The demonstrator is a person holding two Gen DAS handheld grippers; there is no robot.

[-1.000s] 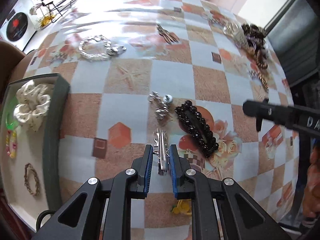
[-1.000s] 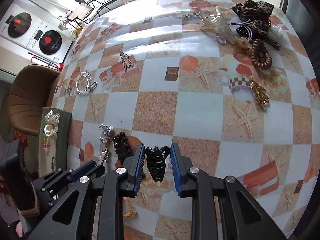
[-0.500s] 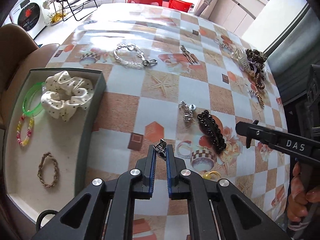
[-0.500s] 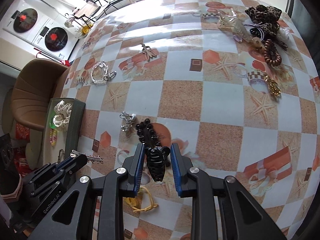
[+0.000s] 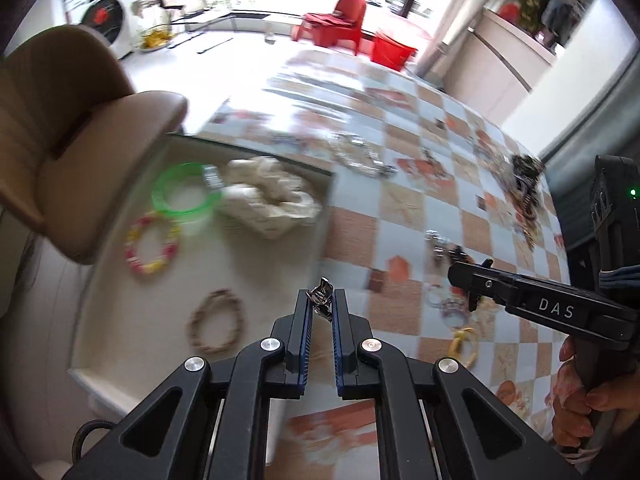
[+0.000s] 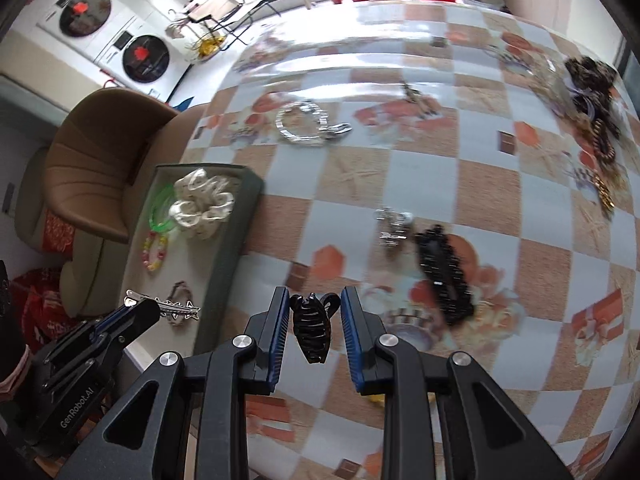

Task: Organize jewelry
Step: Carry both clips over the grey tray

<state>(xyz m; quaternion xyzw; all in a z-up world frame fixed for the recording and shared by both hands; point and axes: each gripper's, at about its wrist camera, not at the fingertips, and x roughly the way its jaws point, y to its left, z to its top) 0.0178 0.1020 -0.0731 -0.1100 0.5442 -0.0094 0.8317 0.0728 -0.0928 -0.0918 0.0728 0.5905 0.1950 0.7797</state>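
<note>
My left gripper (image 5: 321, 298) is shut on a silver hair clip (image 5: 322, 300), held above the near right edge of the grey tray (image 5: 280, 280); the clip also shows in the right wrist view (image 6: 172, 306). The tray holds a white scrunchie (image 5: 272, 200), a green bangle (image 5: 184, 194), a beaded bracelet (image 5: 151, 245) and a braided bracelet (image 5: 216, 322). My right gripper (image 6: 314, 312) is shut on a black claw clip (image 6: 312, 330), held above the table to the right of the tray (image 6: 228, 256).
On the checked tablecloth lie a black beaded barrette (image 6: 444, 276), a small silver piece (image 6: 392, 224), a silver chain bracelet (image 6: 304, 124), a yellow band (image 5: 464, 346) and a pile of hair ties at the far right (image 6: 592, 92). A brown chair (image 6: 96, 156) stands left of the tray.
My left gripper closed on the silver clip, lifted it off the table and carried it left over the tray. My right gripper lifted the black claw clip and moved left toward the tray.
</note>
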